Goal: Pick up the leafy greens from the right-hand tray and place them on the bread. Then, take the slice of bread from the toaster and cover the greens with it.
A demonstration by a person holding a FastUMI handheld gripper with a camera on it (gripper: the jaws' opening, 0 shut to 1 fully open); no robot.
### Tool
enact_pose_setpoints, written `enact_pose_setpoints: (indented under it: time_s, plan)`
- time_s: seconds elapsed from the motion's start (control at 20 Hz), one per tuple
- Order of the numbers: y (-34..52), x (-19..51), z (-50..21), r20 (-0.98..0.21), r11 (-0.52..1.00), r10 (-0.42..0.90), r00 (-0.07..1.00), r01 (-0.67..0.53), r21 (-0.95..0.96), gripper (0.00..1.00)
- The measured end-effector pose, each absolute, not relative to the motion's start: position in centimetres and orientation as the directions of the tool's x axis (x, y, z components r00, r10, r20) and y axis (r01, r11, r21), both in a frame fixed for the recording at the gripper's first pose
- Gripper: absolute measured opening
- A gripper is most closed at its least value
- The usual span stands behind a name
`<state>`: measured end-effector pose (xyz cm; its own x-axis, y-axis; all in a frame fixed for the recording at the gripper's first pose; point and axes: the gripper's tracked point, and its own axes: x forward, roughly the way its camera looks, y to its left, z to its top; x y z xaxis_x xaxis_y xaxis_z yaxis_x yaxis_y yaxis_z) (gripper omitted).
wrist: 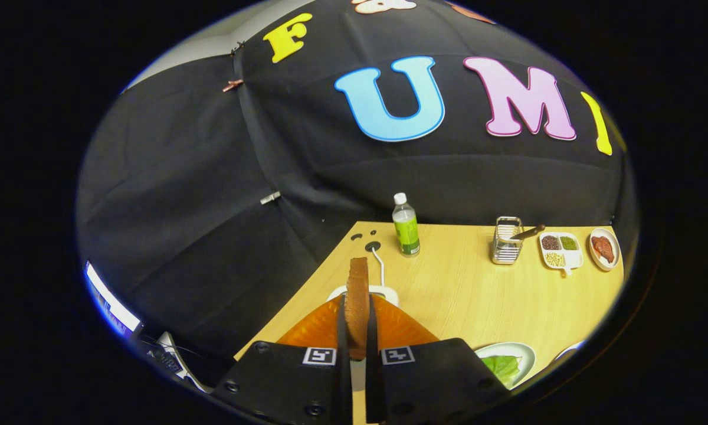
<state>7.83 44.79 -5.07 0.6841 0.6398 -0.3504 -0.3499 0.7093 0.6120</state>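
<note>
**Toasty brown slice clamped edge-on between your fingers**

Brown crust is what you see first: the slice of bread [357, 304] stands on edge, upright, running straight ahead from the gripper [357, 330]. Your two fingers [341, 336] are pressed in on its flat sides, one each side, so the gripper is closed on the bread and carrying it. The top of the slice pokes up well beyond the fingertips.

Right behind and below the slice you've got the orange toaster [389, 327], its body fanning out to both sides of the fingers. A white base [383, 291] peeks out past it, with a white cord [380, 265] running off to a round hole [373, 246] in the wooden table [466, 295].

Your leafy greens [500, 366] are lying on a pale plate [522, 351], just to the right of the gripper body, near the table's front edge. Can't tell from here whether there's bread under them.

Farther back on the table:
- a clear bottle [406, 225] with a green label, standing upright
- a wire holder [505, 241] with a brown-handled tool [529, 232] leaning out of it
- a white divided dish [560, 249] with three little piles of grains or beans
- a small round plate [604, 248] with something reddish on it, just beside the divided dish
</note>
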Motion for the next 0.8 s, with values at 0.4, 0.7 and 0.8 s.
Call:
enact_pose_setpoints:
  time_s: [0.4, 0.7, 0.8]
  plan:
    - [31.8, 7.3, -8.3, -0.394, 0.800, 0.468, 0.791, -0.189, 0.570, 0.13]
    - [27.4, 3.9, -18.3, -0.526, 0.824, 0.380, 0.761, -0.019, 0.567, 0.13]
    - [27.8, 2.8, -21.1, -0.558, 0.816, 0.382, 0.736, 0.015, 0.578, 0.13]
